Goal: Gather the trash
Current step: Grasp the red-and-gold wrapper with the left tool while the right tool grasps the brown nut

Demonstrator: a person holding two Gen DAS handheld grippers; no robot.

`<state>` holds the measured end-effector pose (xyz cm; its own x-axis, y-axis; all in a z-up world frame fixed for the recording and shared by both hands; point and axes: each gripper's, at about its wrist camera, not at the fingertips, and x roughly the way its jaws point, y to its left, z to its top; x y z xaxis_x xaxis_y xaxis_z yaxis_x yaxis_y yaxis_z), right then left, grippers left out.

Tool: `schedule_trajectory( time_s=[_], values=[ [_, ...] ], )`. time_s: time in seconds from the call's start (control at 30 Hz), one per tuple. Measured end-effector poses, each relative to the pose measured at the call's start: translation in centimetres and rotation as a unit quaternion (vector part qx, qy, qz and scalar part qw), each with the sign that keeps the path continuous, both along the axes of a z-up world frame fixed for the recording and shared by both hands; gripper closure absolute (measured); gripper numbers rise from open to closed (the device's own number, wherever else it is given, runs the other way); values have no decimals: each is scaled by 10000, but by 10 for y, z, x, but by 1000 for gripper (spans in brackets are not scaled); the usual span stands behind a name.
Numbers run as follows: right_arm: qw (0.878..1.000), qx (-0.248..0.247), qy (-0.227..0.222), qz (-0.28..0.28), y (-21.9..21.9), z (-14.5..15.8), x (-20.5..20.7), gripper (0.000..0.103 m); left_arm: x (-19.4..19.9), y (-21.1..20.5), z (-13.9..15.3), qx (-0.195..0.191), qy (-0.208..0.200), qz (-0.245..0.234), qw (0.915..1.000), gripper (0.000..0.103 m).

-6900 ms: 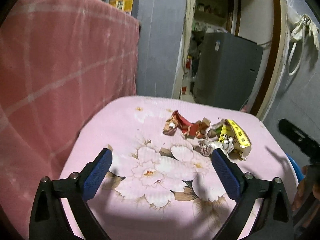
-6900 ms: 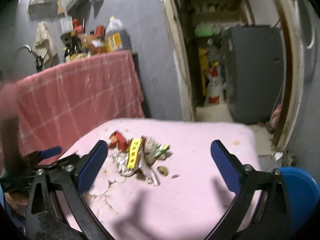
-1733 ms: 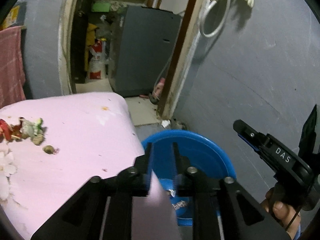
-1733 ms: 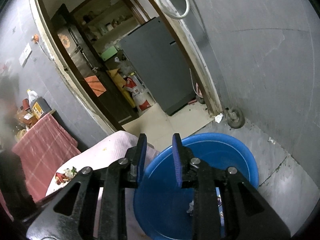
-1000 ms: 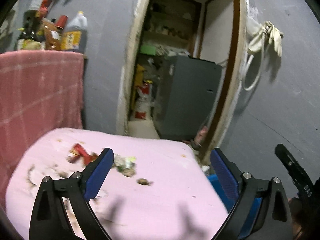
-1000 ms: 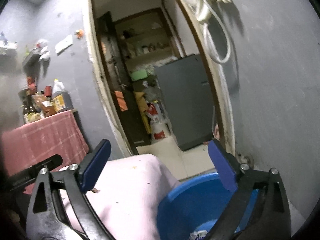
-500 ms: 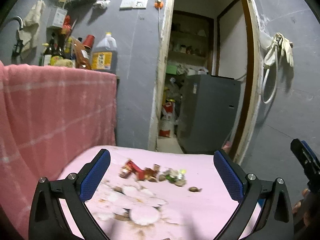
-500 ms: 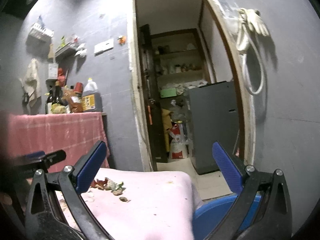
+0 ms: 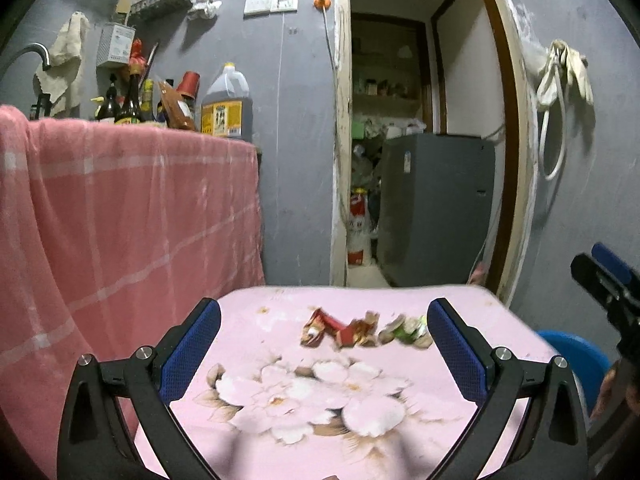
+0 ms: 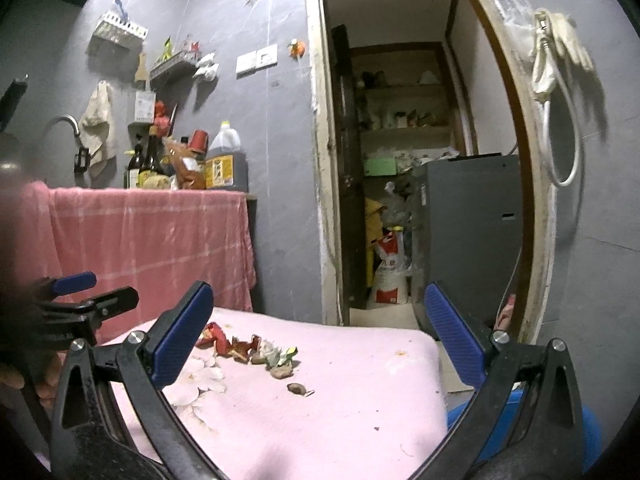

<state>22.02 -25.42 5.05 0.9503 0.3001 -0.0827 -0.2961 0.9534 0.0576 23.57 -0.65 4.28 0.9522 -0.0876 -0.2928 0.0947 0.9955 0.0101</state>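
Observation:
A small heap of trash lies on the pink flowered table point(image 9: 248, 340): red wrappers point(image 9: 340, 330) and greenish crumpled scraps point(image 9: 406, 328). It also shows in the right wrist view point(image 10: 252, 350), with a small brown bit point(image 10: 297, 388) apart from it. My left gripper point(image 9: 324, 344) is open and empty, above the near half of the table, facing the heap. My right gripper point(image 10: 320, 332) is open and empty, to the right of the table. A blue basin point(image 9: 576, 356) stands low beside the table's right edge, also in the right wrist view point(image 10: 588, 436).
A counter draped in pink cloth point(image 9: 120, 216) stands to the left, with bottles and an oil jug point(image 9: 226, 104) on top. An open doorway behind the table leads to a grey cabinet point(image 9: 436, 204). A grey wall point(image 9: 592, 160) rises on the right.
Both grippers, shut over the blue basin 1.7 s ago, have opened and swung back to the table. The left has drawn nearer to the trash heap, which is smaller than 6.9 s ago.

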Motion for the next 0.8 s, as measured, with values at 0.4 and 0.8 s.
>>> schedule_trajectory(
  time_s=[0.4, 0.8],
  values=[
    [9917, 61, 1261, 241, 2, -23, 50, 0, 50, 16, -33, 32, 1244, -17, 9922, 2],
    [9709, -323, 2332, 432, 27, -49, 94, 10, 89, 19, -45, 152, 1822, -2, 9831, 4]
  ],
)
